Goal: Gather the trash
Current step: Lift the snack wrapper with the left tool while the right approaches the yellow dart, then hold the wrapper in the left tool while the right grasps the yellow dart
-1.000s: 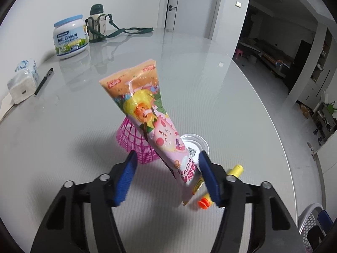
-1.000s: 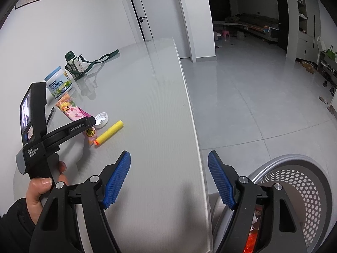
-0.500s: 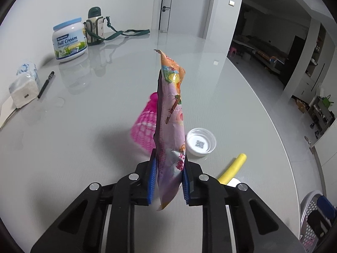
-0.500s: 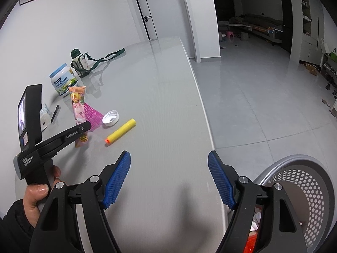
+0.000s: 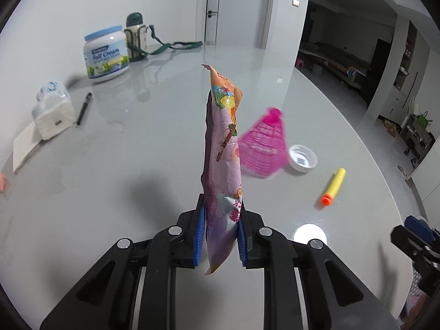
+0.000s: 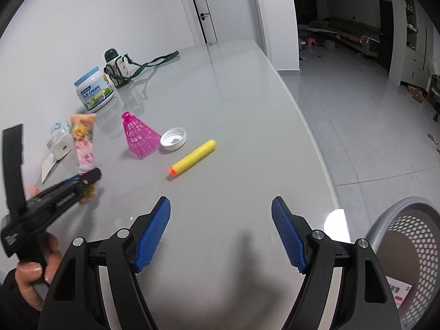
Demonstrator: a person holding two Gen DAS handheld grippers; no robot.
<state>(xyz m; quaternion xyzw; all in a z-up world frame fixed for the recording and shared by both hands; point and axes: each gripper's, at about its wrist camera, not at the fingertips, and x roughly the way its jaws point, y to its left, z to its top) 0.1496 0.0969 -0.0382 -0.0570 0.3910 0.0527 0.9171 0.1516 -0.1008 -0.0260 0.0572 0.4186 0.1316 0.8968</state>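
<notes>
My left hand-held gripper [image 5: 219, 235] is pinching the snack wrapper [image 5: 222, 165] by its lower end, blue pads pressed against both sides. The wrapper stands up edge-on through the middle of the left wrist frame, lifted clear of the worktop [image 5: 110, 178]. In the right wrist view the same wrapper shows at the left edge of the frame, gripped by the black tool that my left hand [image 6: 33, 272] holds in the lower left corner.

My right hand-held gripper [image 6: 221, 233] is spread wide with nothing between its pads, hanging over bare worktop near the edge. A white perforated basket [image 6: 407, 236] sits in the lower right of that frame, below the worktop's rim, with some paper inside.

Still lying on the worktop, centre of the right wrist frame: a pink shuttlecock [image 6: 140, 136], a white cap [image 6: 173, 139] just beside it, and a yellow foam dart [image 6: 192, 156] with an orange tip, slightly apart. Farther back at upper left stand a milk powder tub [image 6: 93, 89] and a strapped flask [image 6: 115, 66]. A tissue pack [image 5: 52, 110] and pen [image 5: 84, 108] lie at the left of the left wrist frame.
</notes>
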